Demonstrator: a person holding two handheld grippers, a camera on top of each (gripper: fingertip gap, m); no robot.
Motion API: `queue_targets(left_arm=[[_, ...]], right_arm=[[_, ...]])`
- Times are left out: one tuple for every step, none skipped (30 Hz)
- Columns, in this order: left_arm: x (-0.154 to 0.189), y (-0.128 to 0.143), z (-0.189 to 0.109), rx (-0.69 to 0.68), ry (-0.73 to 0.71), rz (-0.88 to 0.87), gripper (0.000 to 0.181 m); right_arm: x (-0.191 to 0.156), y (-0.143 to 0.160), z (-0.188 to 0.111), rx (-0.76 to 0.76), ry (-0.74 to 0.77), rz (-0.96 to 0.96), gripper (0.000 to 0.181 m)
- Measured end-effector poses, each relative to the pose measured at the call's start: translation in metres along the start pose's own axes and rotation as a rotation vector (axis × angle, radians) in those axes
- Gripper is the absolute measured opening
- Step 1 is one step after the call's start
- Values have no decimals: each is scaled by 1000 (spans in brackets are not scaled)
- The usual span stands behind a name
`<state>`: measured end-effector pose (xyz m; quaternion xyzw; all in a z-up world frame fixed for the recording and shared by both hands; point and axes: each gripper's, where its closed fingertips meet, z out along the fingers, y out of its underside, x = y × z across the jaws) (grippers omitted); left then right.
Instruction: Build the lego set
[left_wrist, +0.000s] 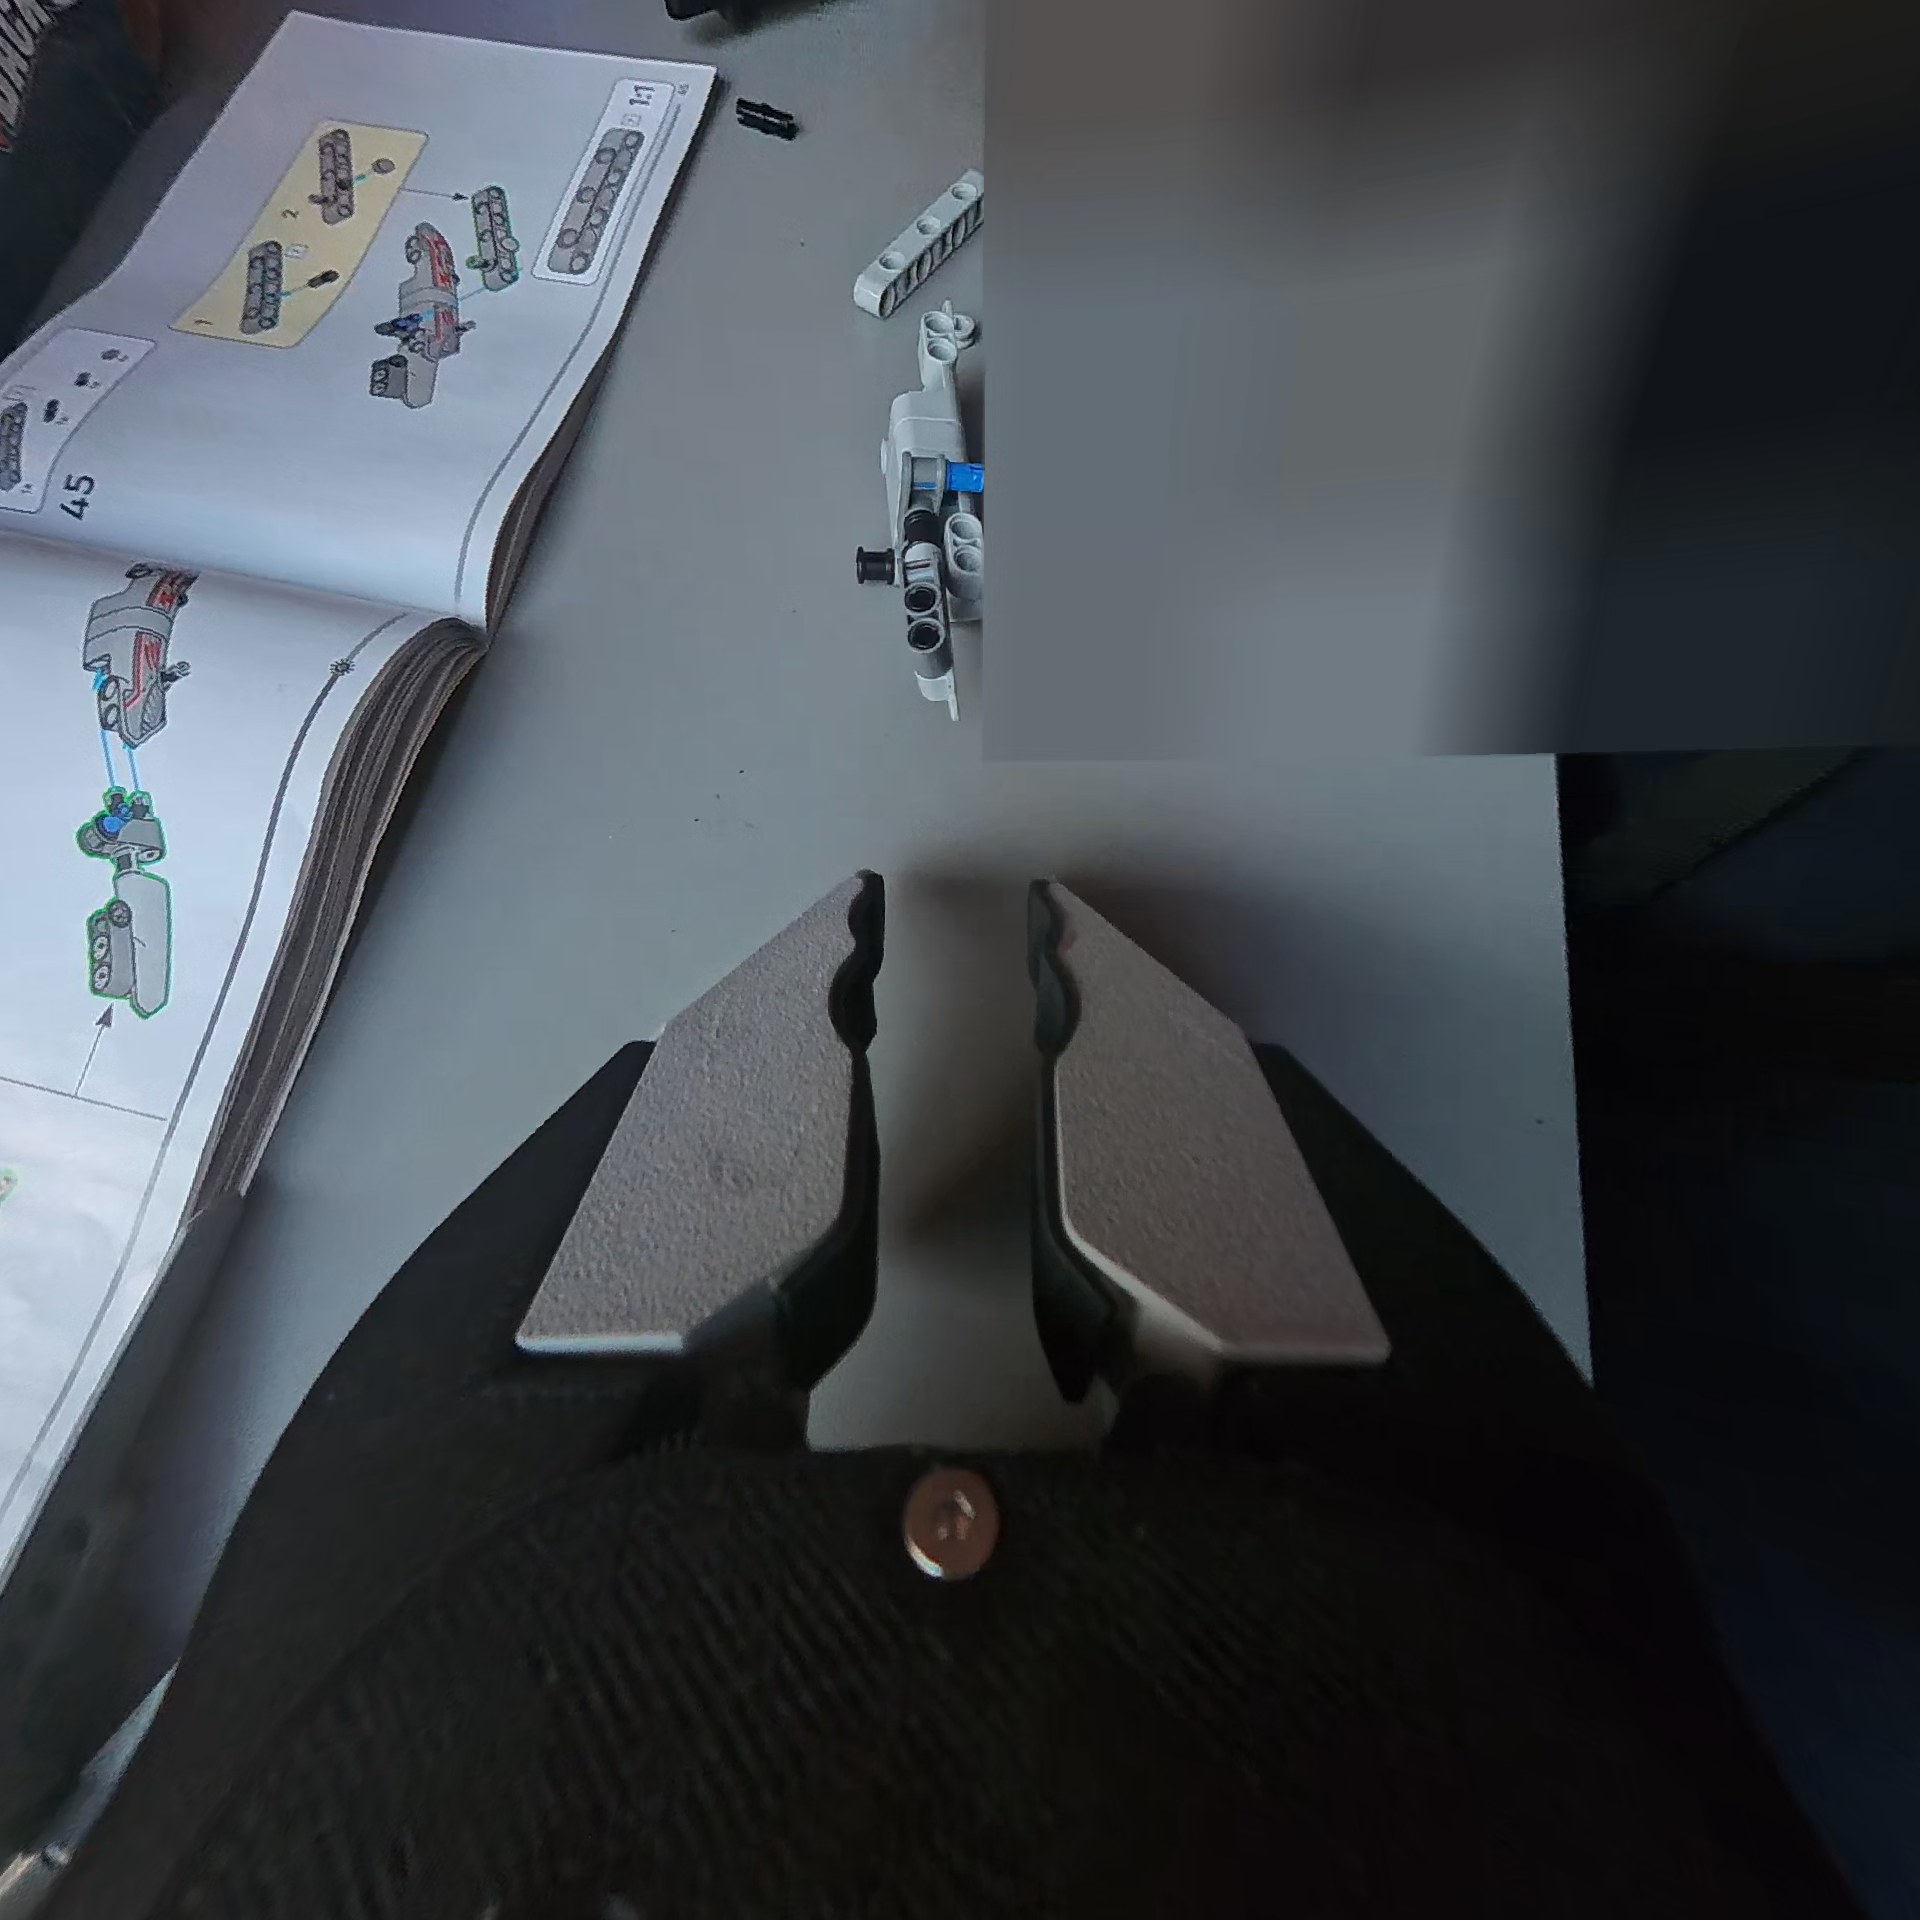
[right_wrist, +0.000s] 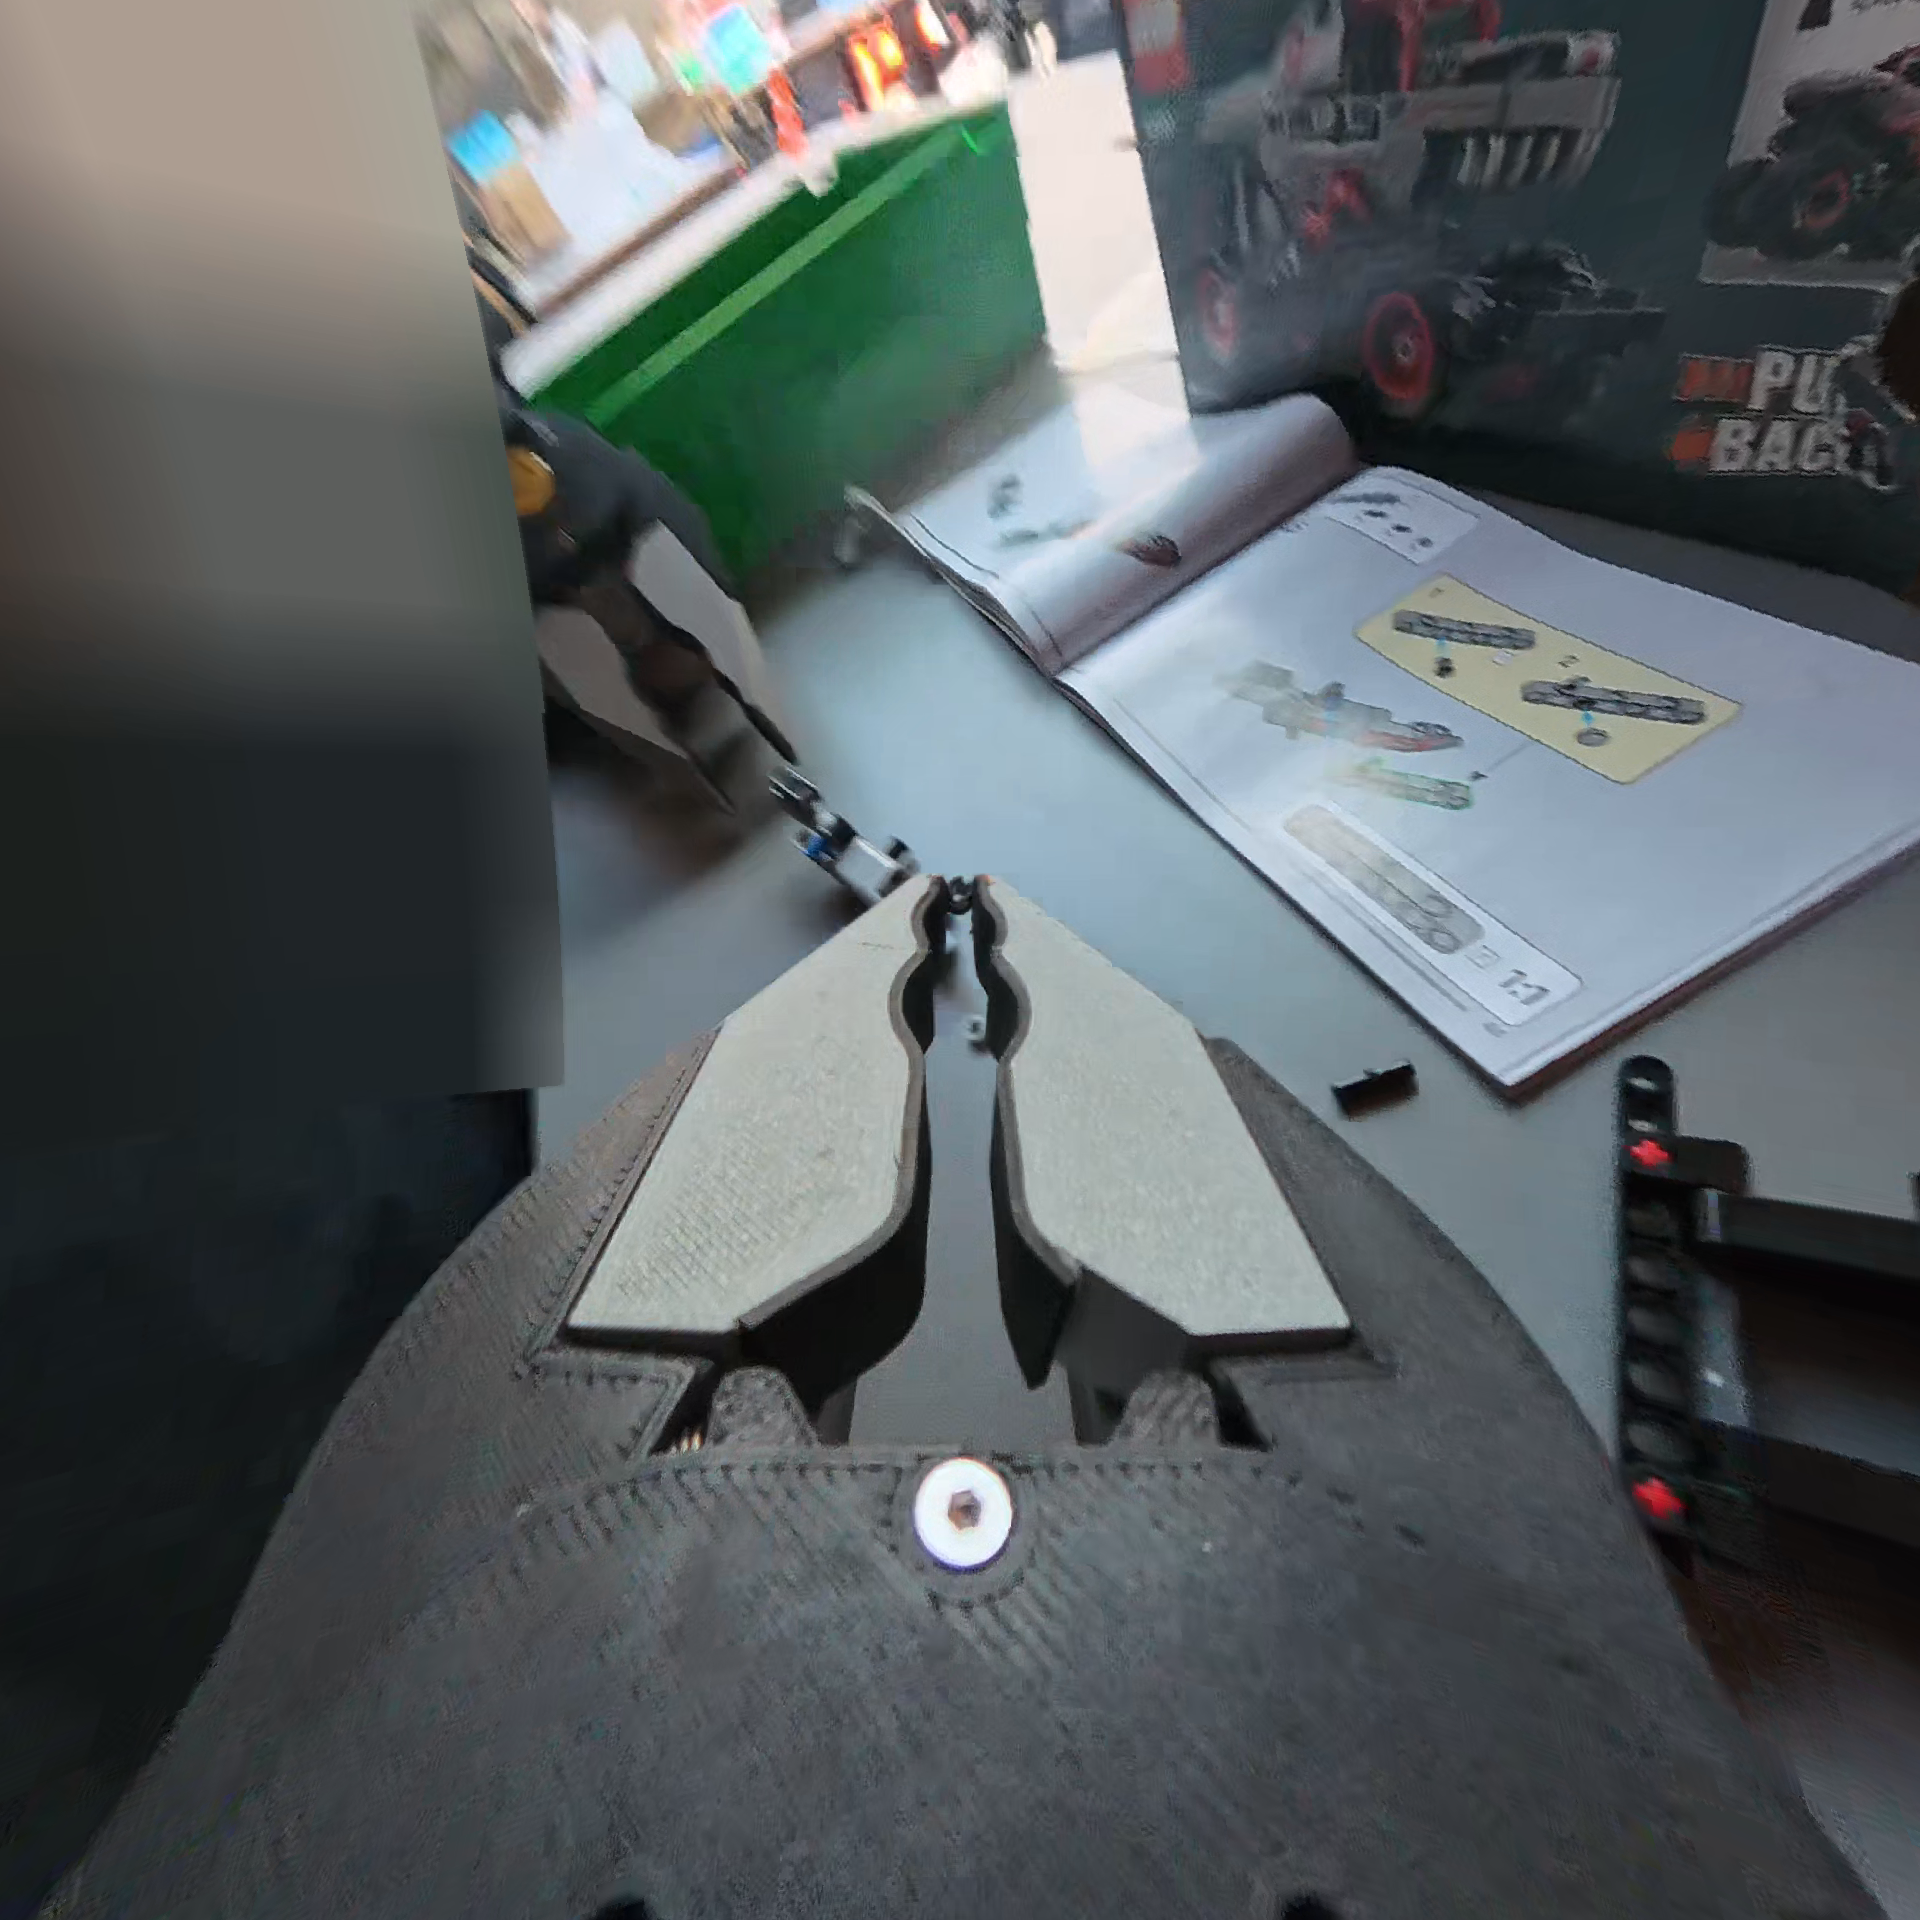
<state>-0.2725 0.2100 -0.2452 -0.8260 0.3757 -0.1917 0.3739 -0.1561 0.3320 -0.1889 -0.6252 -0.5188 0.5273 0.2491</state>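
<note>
In the left wrist view my left gripper (left_wrist: 956, 894) is open and empty, low over the grey table. A grey lego assembly (left_wrist: 930, 520) with a blue pin and a black pin lies ahead of it, and a grey beam (left_wrist: 920, 255) lies beyond that. In the right wrist view my right gripper (right_wrist: 961, 896) is nearly shut, pinching a small black piece (right_wrist: 961, 891) at its tips above the table. The grey assembly (right_wrist: 852, 842) lies just beyond and left of the tips. The left gripper (right_wrist: 644, 665) shows farther off behind it.
An open instruction booklet (left_wrist: 312, 416) lies left of the left gripper and shows at the right in the right wrist view (right_wrist: 1455, 748). A loose black pin (left_wrist: 767, 116) lies far ahead, and it or another shows in the right wrist view (right_wrist: 1374, 1091). A black frame with red pins (right_wrist: 1662, 1299), the set's box (right_wrist: 1455, 208) and a green bin (right_wrist: 810, 343) are there. The tips of one gripper are about 20 centimetres away from the tips of the other.
</note>
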Motion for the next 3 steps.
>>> queue_targets(left_arm=[[0,0,0,0,0,-1,24],[0,0,0,-3,-2,0,24],[0,1,1,-6,-5,5,24]], right_arm=[[-6,-7,-4,50,-64,43,0],[-11,-14,-10,100,-124,86,1],[-15,-21,-15,151,-189,130,0]])
